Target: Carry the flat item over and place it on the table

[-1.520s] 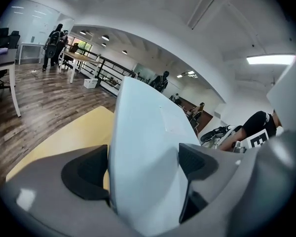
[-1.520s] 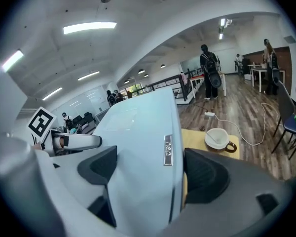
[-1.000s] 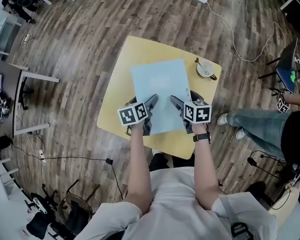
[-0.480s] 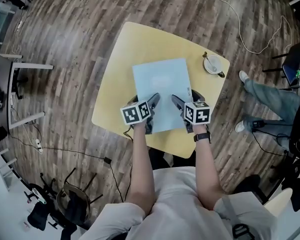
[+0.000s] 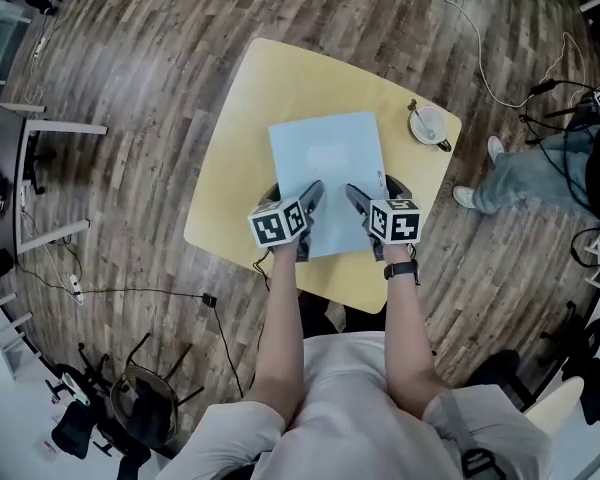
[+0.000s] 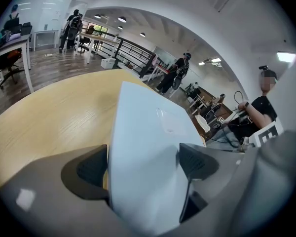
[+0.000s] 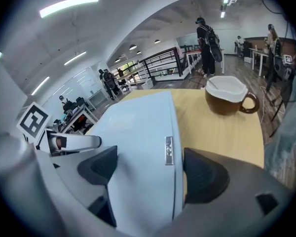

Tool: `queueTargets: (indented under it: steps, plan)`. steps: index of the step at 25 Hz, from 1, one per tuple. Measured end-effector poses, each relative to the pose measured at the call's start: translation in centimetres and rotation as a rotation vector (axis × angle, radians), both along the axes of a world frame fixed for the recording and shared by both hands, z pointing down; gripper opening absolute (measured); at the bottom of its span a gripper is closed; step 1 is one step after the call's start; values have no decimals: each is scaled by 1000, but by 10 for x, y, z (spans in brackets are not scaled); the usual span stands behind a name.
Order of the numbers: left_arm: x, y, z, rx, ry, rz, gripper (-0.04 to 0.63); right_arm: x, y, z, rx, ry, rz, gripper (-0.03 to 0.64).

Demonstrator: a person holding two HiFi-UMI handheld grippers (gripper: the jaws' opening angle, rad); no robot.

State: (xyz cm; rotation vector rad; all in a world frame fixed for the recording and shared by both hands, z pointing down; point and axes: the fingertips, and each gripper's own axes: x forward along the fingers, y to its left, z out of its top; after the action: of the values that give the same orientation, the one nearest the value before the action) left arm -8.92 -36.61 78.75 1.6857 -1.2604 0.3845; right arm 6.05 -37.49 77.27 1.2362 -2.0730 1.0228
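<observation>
The flat item [image 5: 327, 168] lies over the middle of the table [image 5: 245, 118], its long axis running from near to far. Whether it rests fully on the top cannot be told. The left gripper [image 5: 295, 196] pinches its near-left corner and the right gripper [image 5: 372, 190] its near-right corner, jaws closed on the sheet. Both stand equally near. The item extends straight ahead of the jaws. A cup [image 5: 427, 126] sits clear, at the far right.
</observation>
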Motion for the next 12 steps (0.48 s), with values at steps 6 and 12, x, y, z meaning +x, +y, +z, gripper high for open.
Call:
queueTargets:
  steps: [6, 12]
  plan:
    - [-6, -5, -29, 109, -45, -19, 440, -3, -14, -54, 192, 47, -17, 388]
    - [-18, -17, -112, 304, -108, -35, 439, 0, -36, -159, 505, -56, 46, 387]
